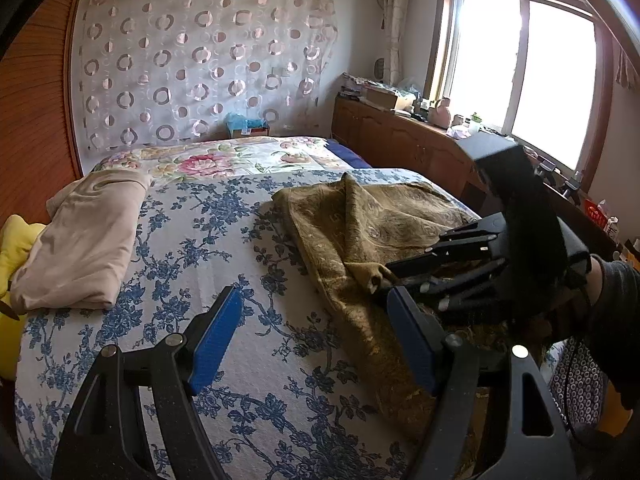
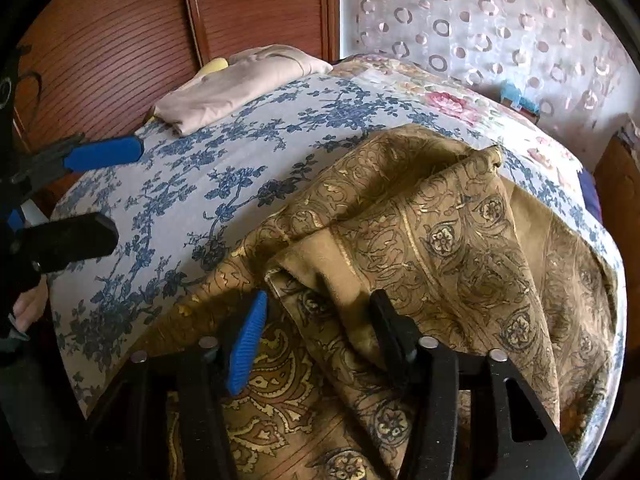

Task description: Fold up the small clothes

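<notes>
The brown patterned cloth (image 2: 460,240) lies rumpled on the near right part of the bed, and a raised fold of it sits between the two fingers of the right gripper (image 2: 320,332). Whether the pads actually press on that fold cannot be told: the blue pad (image 2: 248,344) on one side stands just beside the fabric, while the other finger is dark and half buried in it. In the left wrist view that same gripper reaches in from the right with its tips at the cloth's near edge.

The left gripper (image 1: 316,340) hovers with its fingers spread wide (nothing between them but the blue-flowered bedspread (image 1: 208,240) below); one finger overlaps the cloth's edge in the picture.

Farther out, a folded beige garment (image 1: 84,240) rests at the bed's far left side, well apart from the cloth, with something yellow (image 1: 16,248) beside it.
</notes>
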A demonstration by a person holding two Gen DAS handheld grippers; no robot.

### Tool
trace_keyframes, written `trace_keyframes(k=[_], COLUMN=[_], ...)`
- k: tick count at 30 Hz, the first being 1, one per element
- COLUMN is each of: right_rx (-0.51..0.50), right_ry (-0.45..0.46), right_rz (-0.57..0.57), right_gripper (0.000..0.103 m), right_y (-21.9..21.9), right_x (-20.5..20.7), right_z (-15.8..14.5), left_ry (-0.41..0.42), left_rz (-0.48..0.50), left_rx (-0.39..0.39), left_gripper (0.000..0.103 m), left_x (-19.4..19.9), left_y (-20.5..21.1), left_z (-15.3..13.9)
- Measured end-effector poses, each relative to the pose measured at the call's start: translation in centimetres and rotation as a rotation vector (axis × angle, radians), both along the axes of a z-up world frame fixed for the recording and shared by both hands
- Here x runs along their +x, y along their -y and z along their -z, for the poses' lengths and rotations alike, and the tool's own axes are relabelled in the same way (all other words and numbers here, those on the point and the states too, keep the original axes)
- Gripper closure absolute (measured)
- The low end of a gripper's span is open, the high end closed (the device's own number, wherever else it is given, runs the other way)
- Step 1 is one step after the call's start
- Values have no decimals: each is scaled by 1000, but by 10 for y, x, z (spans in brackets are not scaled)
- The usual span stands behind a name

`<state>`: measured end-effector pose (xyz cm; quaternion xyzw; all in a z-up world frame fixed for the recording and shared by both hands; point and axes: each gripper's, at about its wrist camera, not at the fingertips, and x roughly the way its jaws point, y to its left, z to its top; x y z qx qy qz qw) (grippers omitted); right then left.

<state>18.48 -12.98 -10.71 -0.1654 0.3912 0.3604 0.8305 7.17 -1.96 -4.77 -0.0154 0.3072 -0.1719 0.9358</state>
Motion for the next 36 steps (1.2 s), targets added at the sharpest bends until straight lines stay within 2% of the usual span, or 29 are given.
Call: trace_keyframes(k=[2,3,4,6,8,12,15,18,22,28,30,32,34,36], right_rx=[23,31,29,20,71,97,69,-2,-77,-122,-115,-124,-90,-70], right_ry=[-18,-18,-4,38,63,154,225,291,257,215,200,205,189,184], right_rz=[-9,-12,-3,56,101,210,294,395,545,589,588,606,593,585], right_gripper=[85,89,98,98,98,99,99,99,99,99,93,73,68,68], right_y=[5,7,9,20,37,70,90,108,133,132,129,130,129,139], right_x=[2,2,2,5,8,17,30,49,86,104,111,109,104,93], right_z=[-2,-4,-6,-17,-32,-58,-71,-72,-54,-31,-32,-35,-44,-52], left_ry=[-2,-3,-3,-3,-5,-11,-14,-19,-28,-40,-42,-42,-42,-47], left_rz=[3,5,7,10,13,18,26,37,51,60,64,69,71,75], left_rx=[1,2,3,3,2,4,5,8,16,23,24,27,28,28], left_gripper=[27,27,27,27,27,27,27,27,27,27,27,27,27,27], left_x=[0,0,0,0,0,0,0,-1,0,-1,-1,-2,1,1], left_y=[1,2,3,3,2,6,9,13,16,20,22,23,25,27], left_z=[1,1,1,2,2,4,4,6,9,12,12,11,11,12])
